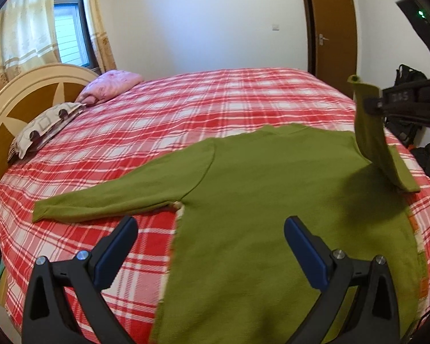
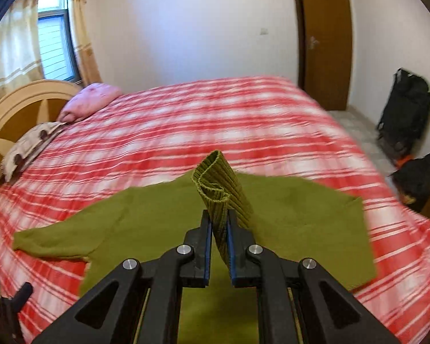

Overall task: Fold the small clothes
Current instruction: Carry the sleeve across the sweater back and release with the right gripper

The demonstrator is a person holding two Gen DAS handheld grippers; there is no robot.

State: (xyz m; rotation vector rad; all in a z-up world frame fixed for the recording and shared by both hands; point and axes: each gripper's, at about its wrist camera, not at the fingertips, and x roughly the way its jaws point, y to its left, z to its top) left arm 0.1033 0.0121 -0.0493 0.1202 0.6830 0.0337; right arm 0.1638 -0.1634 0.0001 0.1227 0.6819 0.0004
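The green sweater lies flat on the bed, its body running away from both tools toward the far side, neckline at the far end. Its right sleeve is lifted off the cloth: the ribbed cuff stands pinched between the blue pads of the right tool, whose jaws are nearly together on the knit. From that tool the sweater's body spreads below and ahead, and to its left; the sleeve's long axis rises from the right shoulder up to the grip, so the fold, I judge, turns on carrying the cuff leftward across the chest.

The left sleeve lies stretched out flat, pointing left and well away from the right tool, but just ahead and to the left of the left tool. That tool hovers with its jaws wide and nothing between them, above the sweater's left side seam near the hem. It is the nearer one for the left sleeve.

Beyond the sweater, two pillows sit by the headboard, far left of both tools.
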